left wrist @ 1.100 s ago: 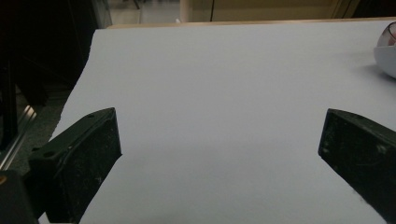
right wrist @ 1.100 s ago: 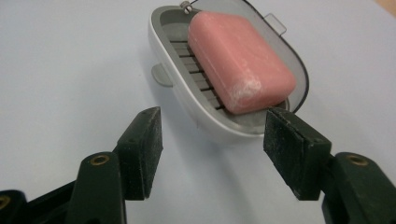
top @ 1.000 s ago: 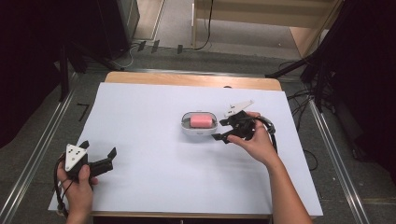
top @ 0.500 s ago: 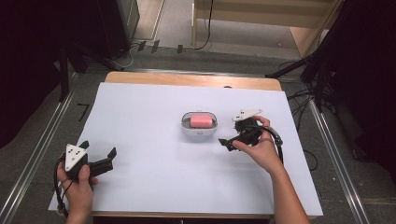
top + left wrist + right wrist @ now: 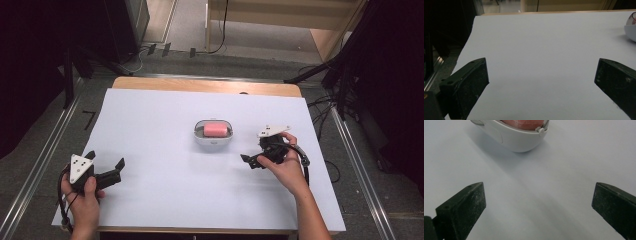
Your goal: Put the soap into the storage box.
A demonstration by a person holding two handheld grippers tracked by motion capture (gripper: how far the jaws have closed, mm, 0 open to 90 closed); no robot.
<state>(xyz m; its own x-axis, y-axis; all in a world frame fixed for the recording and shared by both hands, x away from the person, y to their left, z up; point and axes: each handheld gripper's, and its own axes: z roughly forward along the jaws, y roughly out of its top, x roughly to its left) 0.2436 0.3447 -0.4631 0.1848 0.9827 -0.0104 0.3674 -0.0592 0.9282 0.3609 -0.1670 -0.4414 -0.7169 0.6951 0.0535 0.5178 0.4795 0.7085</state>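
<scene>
A small white oval plastic dish (image 5: 213, 136) is sitting near the middle of the white paper-covered table (image 5: 165, 200), and a pink rounded block (image 5: 216, 129) is lying inside it. In the right gripper view the same dish (image 5: 516, 138) is showing at the top edge, with the block (image 5: 522, 123) resting in its hollow.

The right gripper (image 5: 248, 161), held in the person's right hand (image 5: 286, 167), is hovering over the paper just to the right of the dish and a little nearer the person, apart from it and not touching it. Its jaws are pointing toward the left side of the table and are standing wide apart with only bare paper between them (image 5: 539, 205). The dish is lying ahead of them and to their left.

The left gripper (image 5: 106, 169), held in the left hand (image 5: 84, 200), is sitting near the front left corner of the table, well apart from the dish. Its jaws are also spread wide over bare paper (image 5: 541, 82), and a sliver of the dish (image 5: 631, 30) is showing at the far right edge of the left gripper view.
</scene>
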